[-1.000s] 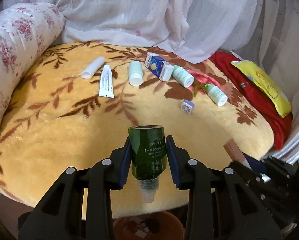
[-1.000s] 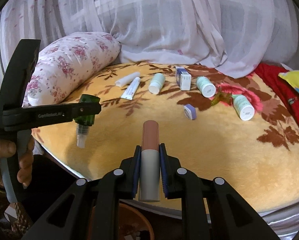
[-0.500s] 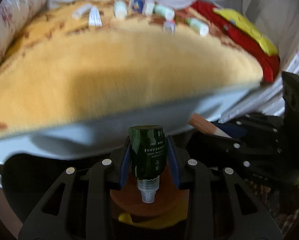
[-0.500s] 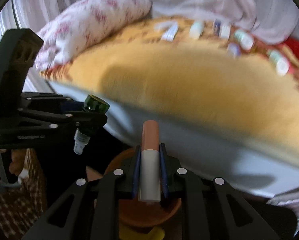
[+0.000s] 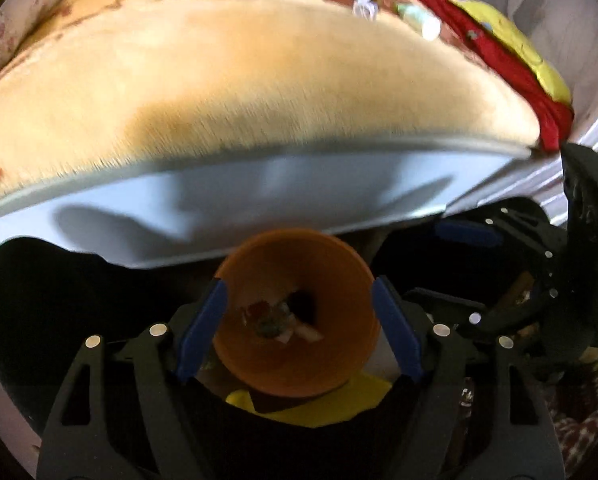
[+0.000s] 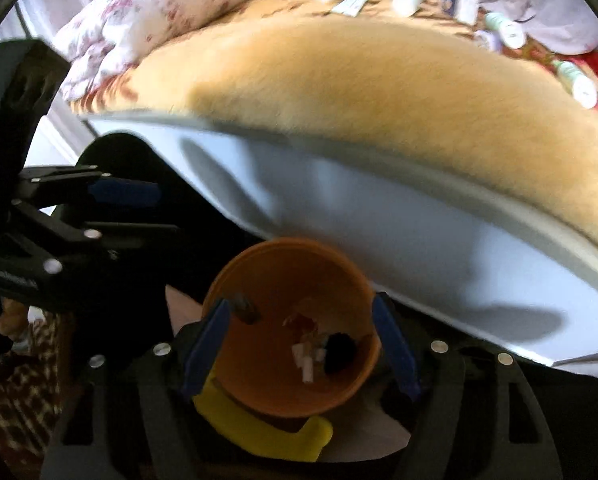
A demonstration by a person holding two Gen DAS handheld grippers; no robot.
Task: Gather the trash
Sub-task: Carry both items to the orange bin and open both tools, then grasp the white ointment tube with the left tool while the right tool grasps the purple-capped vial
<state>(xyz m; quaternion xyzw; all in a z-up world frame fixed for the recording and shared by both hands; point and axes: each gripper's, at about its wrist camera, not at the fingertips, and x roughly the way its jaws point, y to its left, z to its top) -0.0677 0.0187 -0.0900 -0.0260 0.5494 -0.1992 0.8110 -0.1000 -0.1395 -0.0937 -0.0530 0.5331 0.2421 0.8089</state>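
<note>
The left gripper (image 5: 297, 330) is held with its jaws spread wide and empty above an orange bin (image 5: 259, 368), whose round mouth is framed between the two blue pads (image 5: 203, 326). The right gripper (image 6: 299, 346) is likewise held open and empty over the same bin (image 6: 267, 388), its blue-lined fingers (image 6: 393, 346) standing on either side of the rim. At the bottom of the bin, a heap of scraps (image 5: 279, 320) is seen, white and reddish bits mixed with a dark piece; the items cannot be told apart through the blur. A yellow object (image 6: 259, 428) lies against the near side of the bin, low in both views. Behind and above the bin, the edge of a bed is seen, covered by a golden blanket (image 5: 239, 80). Along its far side, a row of small bottles, tubes and a box (image 6: 455, 2) remains lying on the blanket, well apart from the bin. A floral pillow (image 6: 171, 4) is seen at the bed's left end, and a red cloth (image 5: 511, 68) at its right.
</note>
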